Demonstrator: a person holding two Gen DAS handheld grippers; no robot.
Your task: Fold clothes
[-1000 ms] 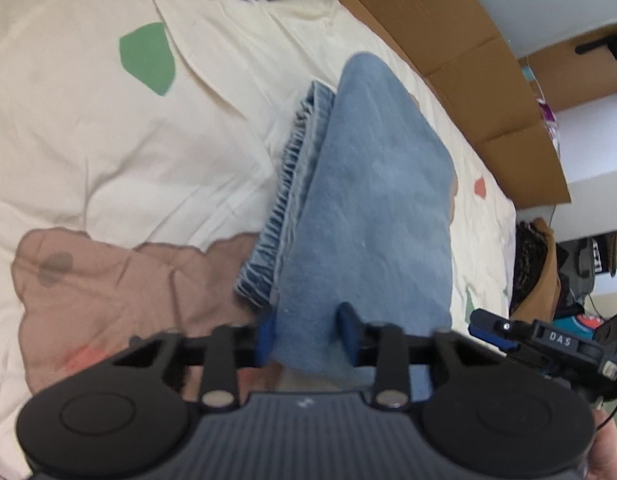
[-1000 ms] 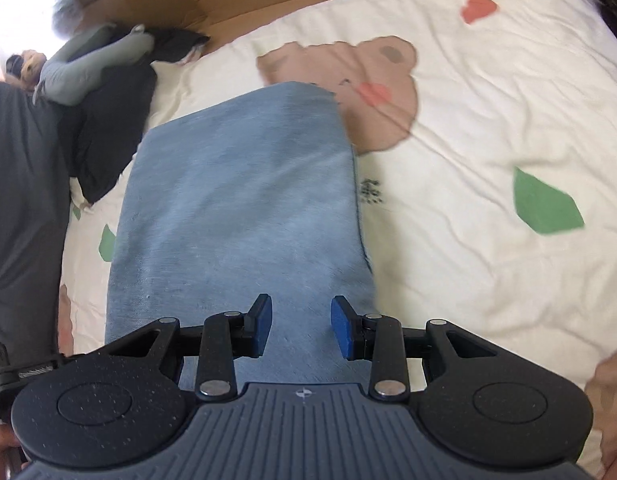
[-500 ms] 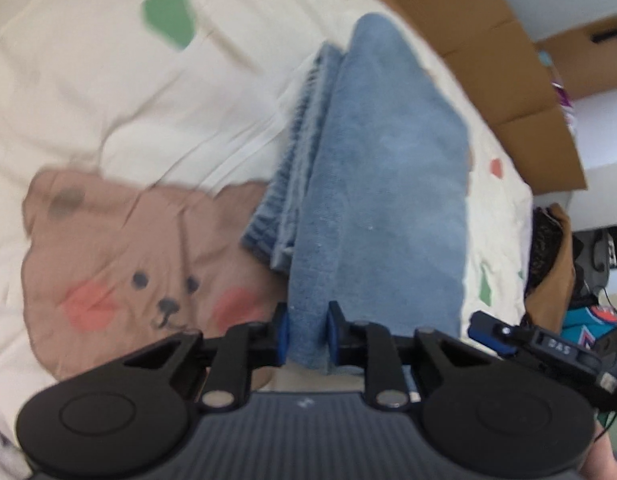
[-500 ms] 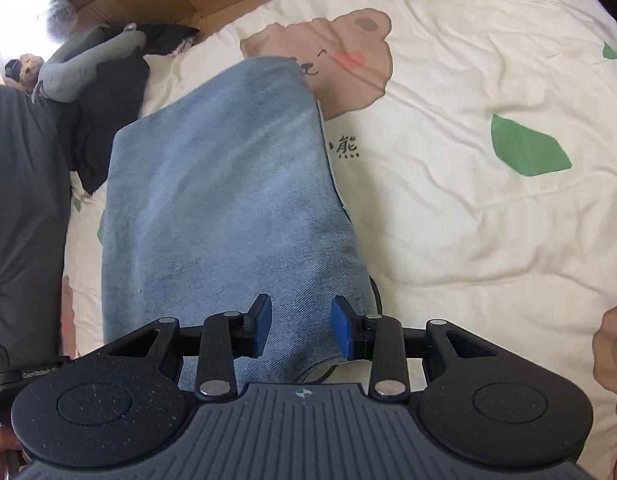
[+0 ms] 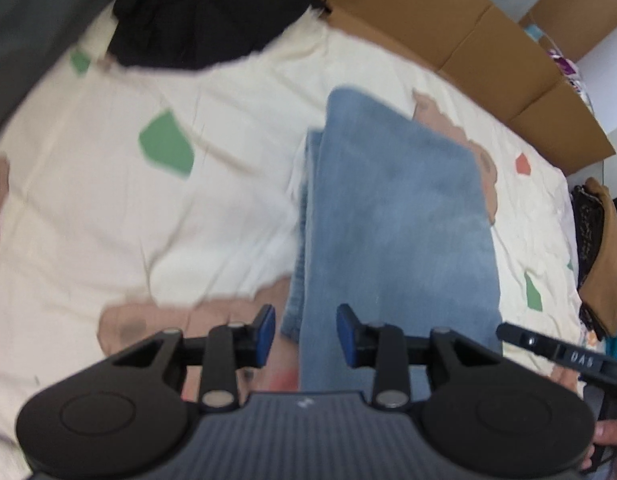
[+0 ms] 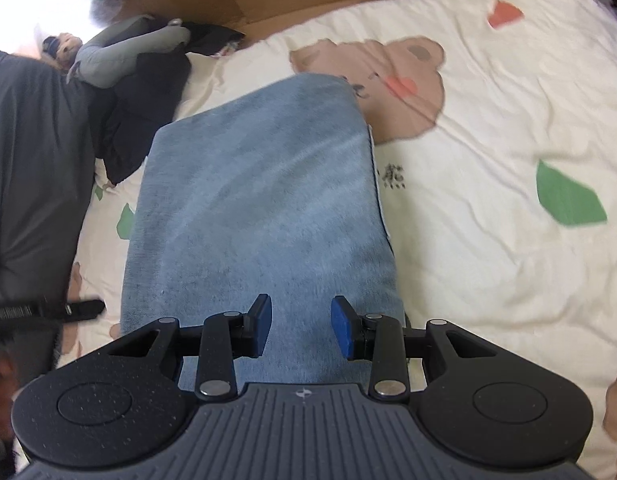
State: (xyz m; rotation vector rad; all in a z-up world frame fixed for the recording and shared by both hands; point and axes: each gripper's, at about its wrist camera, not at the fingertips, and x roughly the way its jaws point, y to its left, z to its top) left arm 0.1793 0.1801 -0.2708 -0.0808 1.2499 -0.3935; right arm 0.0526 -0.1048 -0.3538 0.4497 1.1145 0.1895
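Jeans: folded blue jeans (image 5: 396, 216) lie on the bear-print bedsheet (image 5: 108, 216), long axis running from 6 to 12 o'clock in both wrist views.
Left gripper (image 5: 305, 334): my jaws are opening; the near left edge of the denim sits between the pads, which no longer press it.
Right gripper (image 6: 301, 328): jaws apart, nothing pinched, poised above the near end of the jeans (image 6: 260, 208).
Nearer hand: I judge both about equally close, at the 6 o'clock end.
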